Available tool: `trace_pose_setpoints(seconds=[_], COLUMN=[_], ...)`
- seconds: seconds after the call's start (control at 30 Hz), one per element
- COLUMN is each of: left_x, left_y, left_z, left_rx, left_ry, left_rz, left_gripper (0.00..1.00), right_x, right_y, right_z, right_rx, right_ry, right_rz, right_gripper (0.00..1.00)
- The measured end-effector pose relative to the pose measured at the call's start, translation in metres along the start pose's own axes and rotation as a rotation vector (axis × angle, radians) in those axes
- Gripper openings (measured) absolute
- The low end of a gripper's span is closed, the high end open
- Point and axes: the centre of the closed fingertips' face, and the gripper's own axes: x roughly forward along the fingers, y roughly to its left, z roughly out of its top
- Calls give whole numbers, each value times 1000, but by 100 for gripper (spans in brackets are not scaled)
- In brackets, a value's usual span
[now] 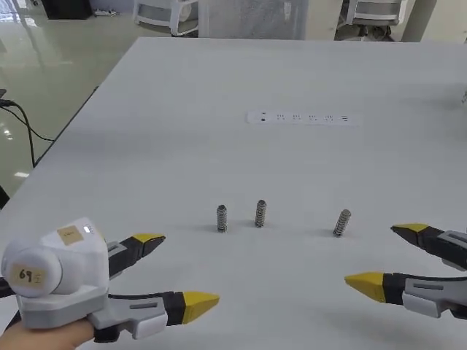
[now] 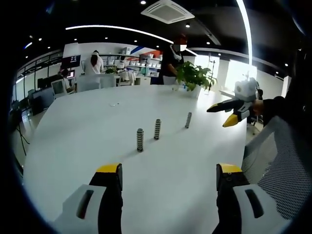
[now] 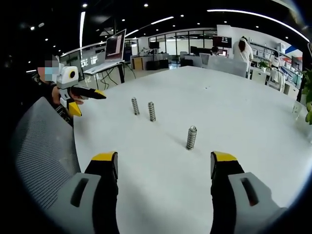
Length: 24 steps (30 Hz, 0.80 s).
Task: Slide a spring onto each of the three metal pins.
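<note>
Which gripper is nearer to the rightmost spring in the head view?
Right. The right gripper is close by the rightmost spring, on its right; the left gripper is beyond the leftmost spring.

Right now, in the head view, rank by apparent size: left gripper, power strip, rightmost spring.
Largest: left gripper, though nearest the camera, so true size unsure.
Then: power strip.
Smallest: rightmost spring.

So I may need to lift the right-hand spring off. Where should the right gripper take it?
Around its middle coils, coming in level from the near side with the open right gripper. The right-hand spring stands roughly upright, slim, and well apart from the other two springs, so the jaws can close across it.
</note>
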Motion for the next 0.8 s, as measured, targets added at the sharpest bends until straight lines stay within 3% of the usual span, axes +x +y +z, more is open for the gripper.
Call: trace_pose_setpoints(seconds=[0.8], left_x=[3], left_y=[0], left_z=[-2], left_rx=[2], left_ry=[10], left_rz=[-2], left_gripper=[77], right_x=[3], right_y=[1], right_z=[-2], right_rx=[-4], right_ry=[6], right_rz=[4], right_gripper=[79])
